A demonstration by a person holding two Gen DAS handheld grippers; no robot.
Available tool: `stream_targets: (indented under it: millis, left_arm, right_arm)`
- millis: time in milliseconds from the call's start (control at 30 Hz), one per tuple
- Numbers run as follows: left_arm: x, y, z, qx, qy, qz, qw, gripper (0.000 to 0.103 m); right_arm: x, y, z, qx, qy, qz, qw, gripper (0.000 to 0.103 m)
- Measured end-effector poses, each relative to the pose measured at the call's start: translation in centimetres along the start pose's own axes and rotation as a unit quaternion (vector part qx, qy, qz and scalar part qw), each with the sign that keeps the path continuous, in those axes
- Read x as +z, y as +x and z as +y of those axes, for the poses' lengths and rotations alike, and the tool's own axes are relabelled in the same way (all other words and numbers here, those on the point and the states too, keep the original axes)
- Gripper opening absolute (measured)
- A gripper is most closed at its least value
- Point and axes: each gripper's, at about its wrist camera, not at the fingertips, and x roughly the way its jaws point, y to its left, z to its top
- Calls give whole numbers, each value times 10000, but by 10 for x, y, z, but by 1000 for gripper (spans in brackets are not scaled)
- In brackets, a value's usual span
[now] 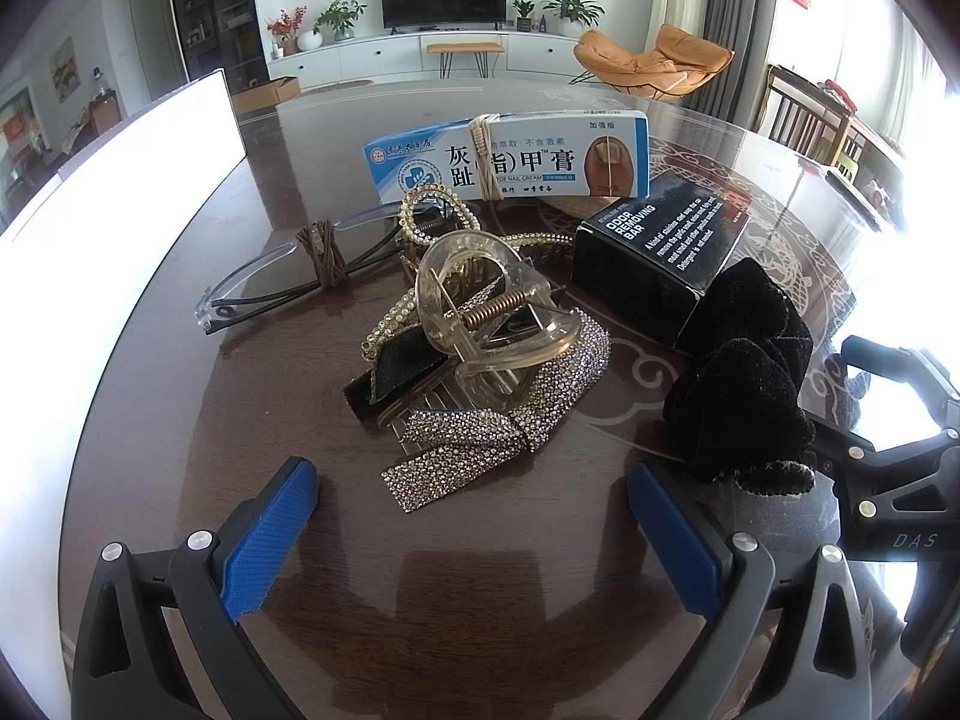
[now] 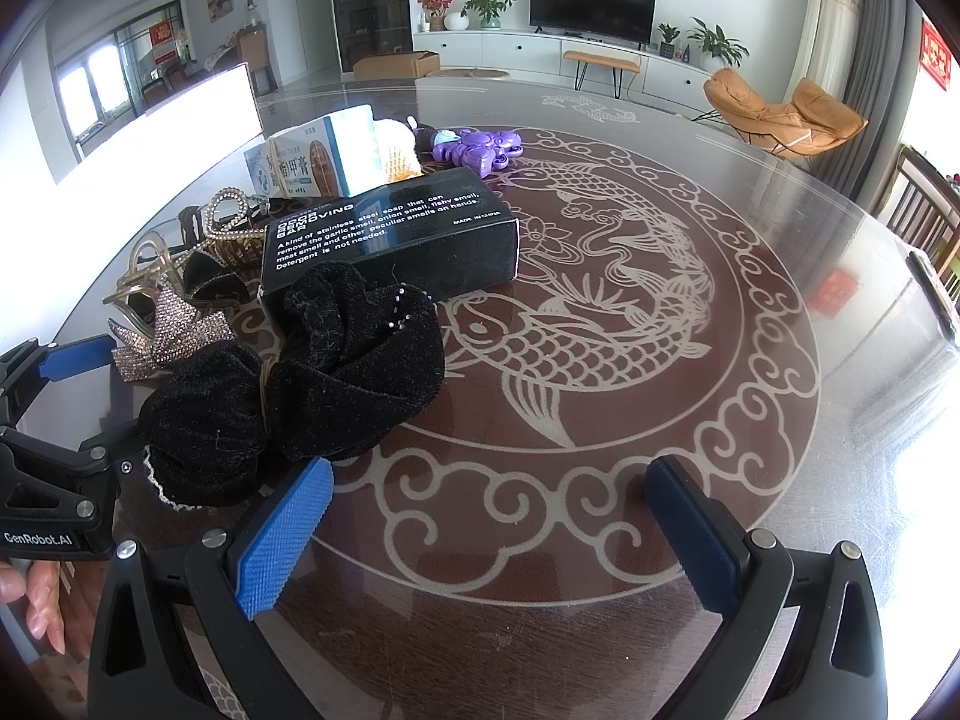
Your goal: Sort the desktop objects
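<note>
Desktop objects lay clustered on a dark round tabletop [image 2: 750, 396] under glass bearing a pale fish-and-cloud pattern. A clear claw-style hair clip [image 1: 480, 312] with a brass spring sat atop a rhinestone bow clip [image 1: 510, 420], with further rhinestone and pearl-studded hair pieces [image 1: 432, 213] heaped behind it. Clear-framed eyeglasses [image 1: 252, 282], folded and bound with a brown hair tie [image 1: 324, 258], lay beside this heap, toward the white board [image 1: 120, 180] standing at the tabletop's edge. Behind the heap stood a blue-and-white nail cream box [image 1: 510, 159], girdled by a pale band. A black box [image 2: 396, 240] printed "ODOR REMOVING BAR" rested next to it, and a black velvet scrunchie [image 2: 300, 378] touched that box's near end. Farther toward the tabletop's far edge, a purple plastic toy [image 2: 480, 150] was visible in the right wrist view.

The left claw [image 1: 474, 534] stood wide, its blue pads empty, just short of the rhinestone bow clip. The right claw [image 2: 489, 534] was likewise spread wide and held nothing, hovering over bare patterned glass with its left finger [image 2: 288, 534] just beside the scrunchie. A hand [image 2: 36, 606] gripped the left tool's handle at the lower left of the right wrist view.
</note>
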Motion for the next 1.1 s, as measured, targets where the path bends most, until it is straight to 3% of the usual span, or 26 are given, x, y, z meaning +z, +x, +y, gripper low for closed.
stream_targets:
  millis: [1100]
  left_arm:
    - [-2,-1,-1,20,-13,-10,10000,103]
  right_arm:
    - [-1,0,0,-1,0,0,10000,103]
